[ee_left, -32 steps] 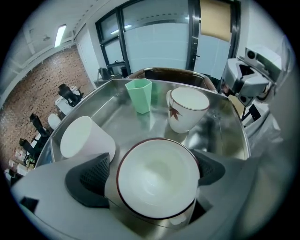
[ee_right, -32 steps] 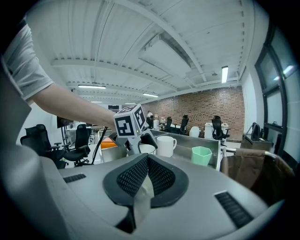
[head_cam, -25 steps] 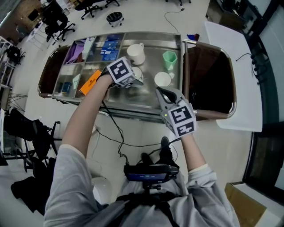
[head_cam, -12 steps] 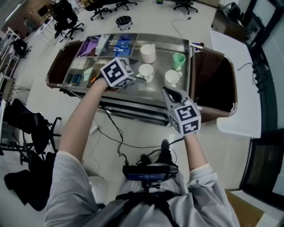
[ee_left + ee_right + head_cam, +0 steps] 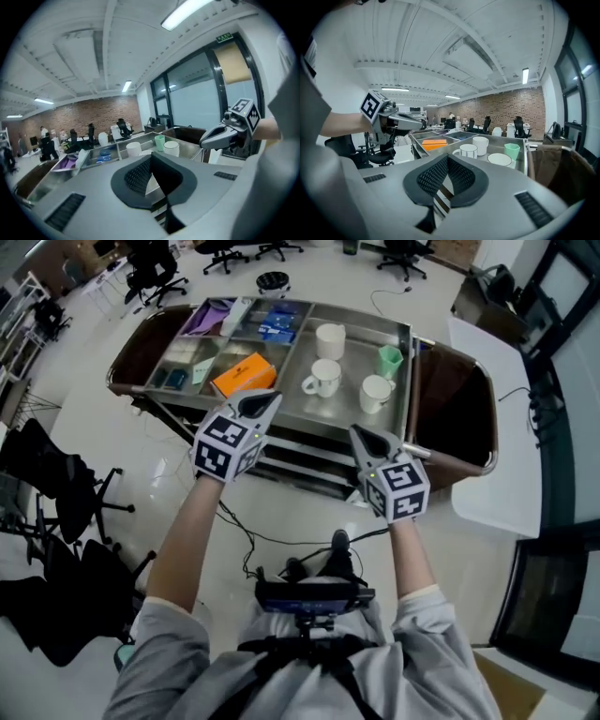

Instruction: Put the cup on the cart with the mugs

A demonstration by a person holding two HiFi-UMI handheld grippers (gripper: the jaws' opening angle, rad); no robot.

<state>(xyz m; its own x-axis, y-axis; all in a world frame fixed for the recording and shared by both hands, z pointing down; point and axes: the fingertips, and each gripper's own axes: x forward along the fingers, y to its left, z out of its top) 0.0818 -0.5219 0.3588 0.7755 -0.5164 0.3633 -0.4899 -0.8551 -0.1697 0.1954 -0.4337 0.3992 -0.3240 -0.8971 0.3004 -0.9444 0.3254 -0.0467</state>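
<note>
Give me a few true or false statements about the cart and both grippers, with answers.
1. The green cup stands on the cart near the white mugs. True.
2. The left gripper holds a mug. False: its jaws have just closed with nothing between them.
3. The orange box lies in a cart compartment. True.
4. Five white mugs stand on the cart. False: three.
5. The right gripper touches the green cup. False: it is short of the cart, shut and empty.

The left gripper [image 5: 262, 401] has drawn back from the white mug [image 5: 324, 378], its jaws just closed on nothing.
</note>
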